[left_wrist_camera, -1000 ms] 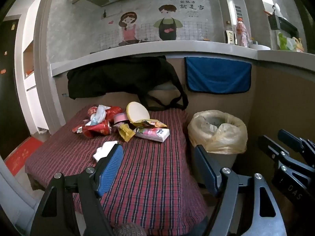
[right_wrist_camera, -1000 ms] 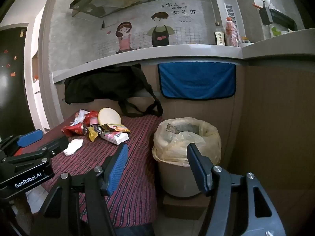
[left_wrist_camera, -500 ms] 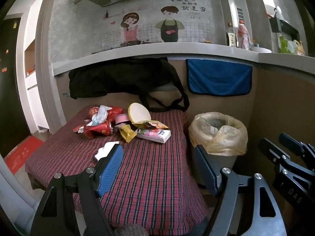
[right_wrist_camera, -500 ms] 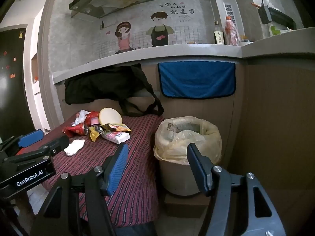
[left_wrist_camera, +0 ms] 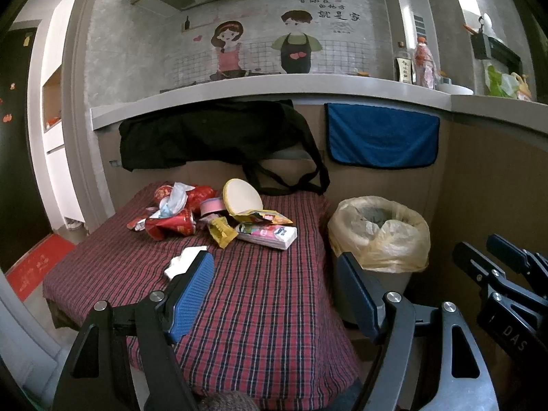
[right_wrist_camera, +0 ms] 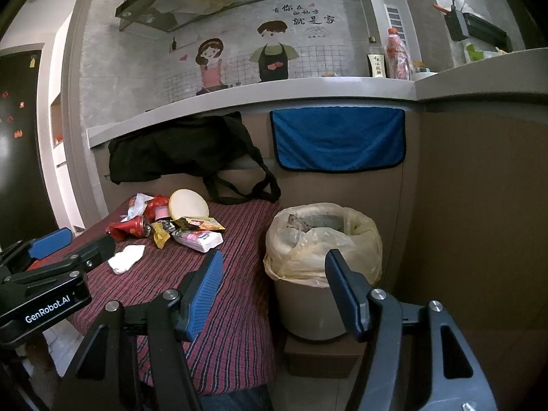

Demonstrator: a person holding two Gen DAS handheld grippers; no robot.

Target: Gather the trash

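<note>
A pile of trash lies at the far end of a red plaid table (left_wrist_camera: 267,301): a crushed red can (left_wrist_camera: 169,227), a yellow wrapper (left_wrist_camera: 222,231), a tissue pack (left_wrist_camera: 267,234) and a round pale lid (left_wrist_camera: 241,197). A crumpled white tissue (left_wrist_camera: 183,260) lies nearer, just beyond my left gripper (left_wrist_camera: 274,274), which is open and empty. A bin with a yellow liner (left_wrist_camera: 380,233) stands right of the table; in the right wrist view the bin (right_wrist_camera: 322,236) is just ahead of my right gripper (right_wrist_camera: 274,274), open and empty.
A black bag (left_wrist_camera: 212,137) and a blue towel (left_wrist_camera: 382,135) hang from a grey counter ledge (left_wrist_camera: 274,85) behind the table. Bottles (left_wrist_camera: 424,63) stand on the counter. A brown panel wall (right_wrist_camera: 479,205) is at the right. A red mat (left_wrist_camera: 34,263) lies on the floor left.
Both views have risen and drifted slightly; the table and bin sit a little lower in frame. Both grippers stay open and empty.
</note>
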